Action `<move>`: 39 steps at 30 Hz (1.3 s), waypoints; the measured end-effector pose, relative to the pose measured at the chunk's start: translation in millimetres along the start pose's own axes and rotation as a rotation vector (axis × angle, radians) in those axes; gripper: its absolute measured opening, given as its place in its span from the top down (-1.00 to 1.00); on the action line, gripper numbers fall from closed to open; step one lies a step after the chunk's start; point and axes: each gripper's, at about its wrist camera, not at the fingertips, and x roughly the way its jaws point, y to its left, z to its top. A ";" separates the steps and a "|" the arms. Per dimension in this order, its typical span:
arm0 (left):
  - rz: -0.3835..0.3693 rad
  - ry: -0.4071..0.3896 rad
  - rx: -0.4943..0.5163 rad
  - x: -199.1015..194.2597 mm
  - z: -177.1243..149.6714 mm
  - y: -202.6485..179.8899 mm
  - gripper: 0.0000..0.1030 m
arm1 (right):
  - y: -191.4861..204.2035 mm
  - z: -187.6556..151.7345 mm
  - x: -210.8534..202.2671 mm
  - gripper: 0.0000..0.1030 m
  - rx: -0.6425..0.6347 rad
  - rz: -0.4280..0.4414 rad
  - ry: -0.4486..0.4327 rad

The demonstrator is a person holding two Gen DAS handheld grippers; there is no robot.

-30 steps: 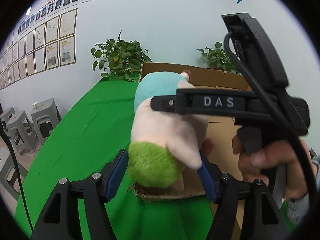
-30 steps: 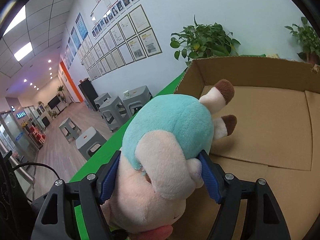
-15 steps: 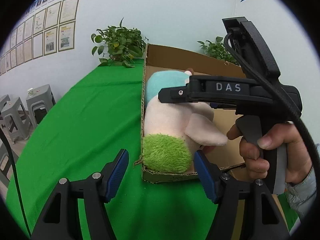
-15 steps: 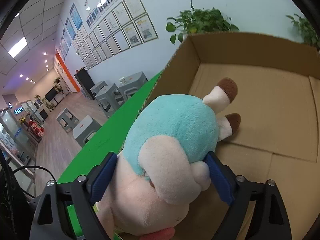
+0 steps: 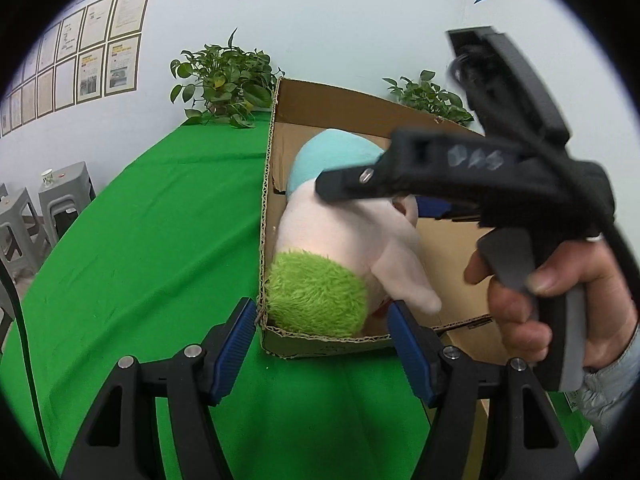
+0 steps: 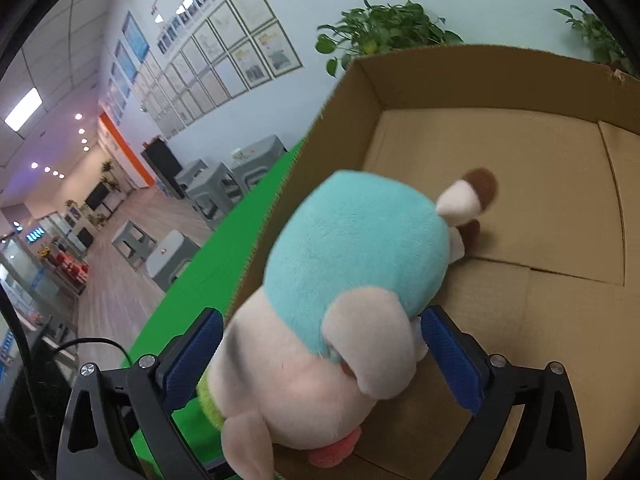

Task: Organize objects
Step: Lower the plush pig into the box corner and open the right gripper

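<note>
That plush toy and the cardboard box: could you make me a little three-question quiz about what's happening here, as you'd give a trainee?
1. True or false: the plush toy lies on the green tablecloth, outside the cardboard box.
2. Which gripper has its fingers on either side of the toy: (a) left gripper, (b) right gripper?
3. Fill in: the toy's fuzzy end nearest the left wrist camera is coloured ____.

Key
1. False: it is inside the box, by its near left corner.
2. (b); its jaws look open, blue pads slightly clear of the toy. The left gripper is open and holds nothing.
3. Green.
</note>
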 end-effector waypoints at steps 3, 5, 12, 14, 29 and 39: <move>-0.013 -0.004 -0.015 -1.2 -1.7 1.5 -0.31 | 4.9 -1.0 -0.8 -0.57 -0.045 -0.011 -0.024; -0.022 -0.005 -0.019 -1.3 -2.6 0.5 -0.31 | 11.7 -1.4 -3.2 -0.47 -0.091 -0.027 -0.031; -0.042 -0.004 -0.009 -0.1 -6.0 -4.2 -0.31 | 33.9 -0.5 -10.7 -0.35 -0.232 -0.109 -0.053; -0.040 -0.005 -0.007 -0.6 -7.3 -4.3 -0.31 | 38.9 -5.2 -6.3 -0.39 -0.245 -0.116 -0.026; -0.004 -0.012 0.048 -3.4 -10.5 -6.4 -0.31 | 30.3 -26.0 -89.6 -0.99 -0.130 -0.049 -0.171; 0.074 -0.069 0.069 -26.4 -7.7 -10.0 -0.31 | -18.7 -101.4 -191.5 -0.99 -0.023 -0.129 -0.252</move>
